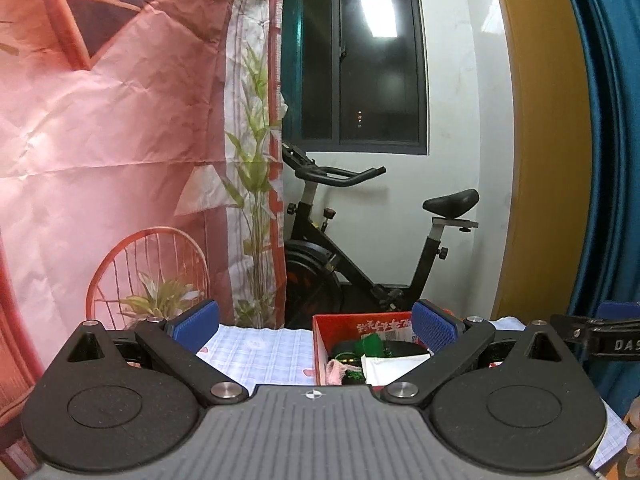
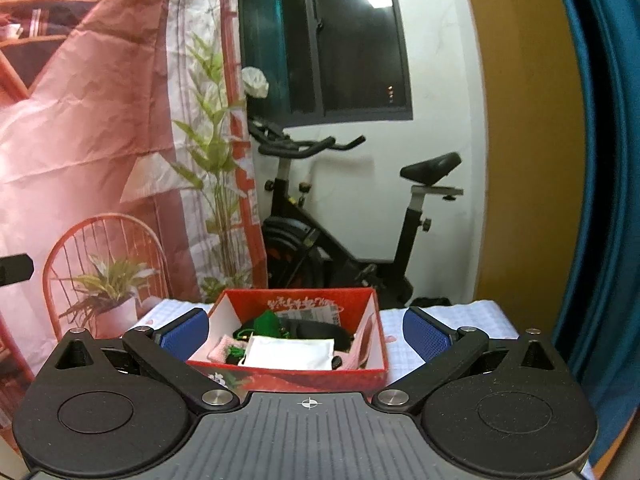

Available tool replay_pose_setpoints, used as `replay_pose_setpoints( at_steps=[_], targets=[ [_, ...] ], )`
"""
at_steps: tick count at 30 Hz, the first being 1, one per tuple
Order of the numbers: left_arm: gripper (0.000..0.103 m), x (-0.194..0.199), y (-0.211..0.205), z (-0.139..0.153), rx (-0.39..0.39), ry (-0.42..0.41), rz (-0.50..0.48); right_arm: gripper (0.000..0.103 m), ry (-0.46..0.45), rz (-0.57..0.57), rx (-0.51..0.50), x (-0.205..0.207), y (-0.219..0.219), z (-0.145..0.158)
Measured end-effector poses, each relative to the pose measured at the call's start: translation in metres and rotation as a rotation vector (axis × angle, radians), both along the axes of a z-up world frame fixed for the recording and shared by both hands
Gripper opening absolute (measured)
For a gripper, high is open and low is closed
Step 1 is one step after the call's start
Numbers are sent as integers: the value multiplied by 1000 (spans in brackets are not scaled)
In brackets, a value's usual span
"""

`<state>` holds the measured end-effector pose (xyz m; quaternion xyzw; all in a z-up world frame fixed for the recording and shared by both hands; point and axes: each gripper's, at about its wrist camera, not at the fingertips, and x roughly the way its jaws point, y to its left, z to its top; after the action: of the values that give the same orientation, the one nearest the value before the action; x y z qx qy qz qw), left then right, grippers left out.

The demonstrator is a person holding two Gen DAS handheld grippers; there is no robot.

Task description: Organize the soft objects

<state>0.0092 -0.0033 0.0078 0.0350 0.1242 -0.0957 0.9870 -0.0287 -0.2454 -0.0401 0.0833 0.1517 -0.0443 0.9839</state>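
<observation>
A red cardboard box [image 2: 372, 320] stands on the checked tablecloth [image 2: 460, 320]. It holds soft things: a white pad [image 2: 290, 354], a green pouch [image 2: 270, 324], a pink cloth [image 2: 220, 352] and a black item [image 2: 316, 330]. My right gripper [image 2: 306, 330] is open and empty, its blue pads wide apart on either side of the box, just in front of it. My left gripper [image 1: 316, 330] is open and empty, to the left of the box [image 1: 320, 344], whose contents [image 1: 384, 360] show between its fingers.
A pink printed backdrop [image 1: 120, 140] hangs behind the table on the left. An exercise bike [image 1: 360, 248] stands behind under a dark window. A blue curtain [image 2: 600, 160] hangs at the right. The other gripper's black part [image 1: 600, 340] shows at the right edge.
</observation>
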Motion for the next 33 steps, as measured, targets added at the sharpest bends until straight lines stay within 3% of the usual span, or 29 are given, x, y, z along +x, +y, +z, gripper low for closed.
replay_pose_setpoints(
  at_steps=[10, 33],
  targets=[
    [103, -15, -10, 6, 23, -40, 14, 103, -27, -17, 8, -28, -11, 5],
    [103, -8, 1, 2, 14, -1, 27, 103, 3, -15, -62, -30, -6, 8]
  ],
)
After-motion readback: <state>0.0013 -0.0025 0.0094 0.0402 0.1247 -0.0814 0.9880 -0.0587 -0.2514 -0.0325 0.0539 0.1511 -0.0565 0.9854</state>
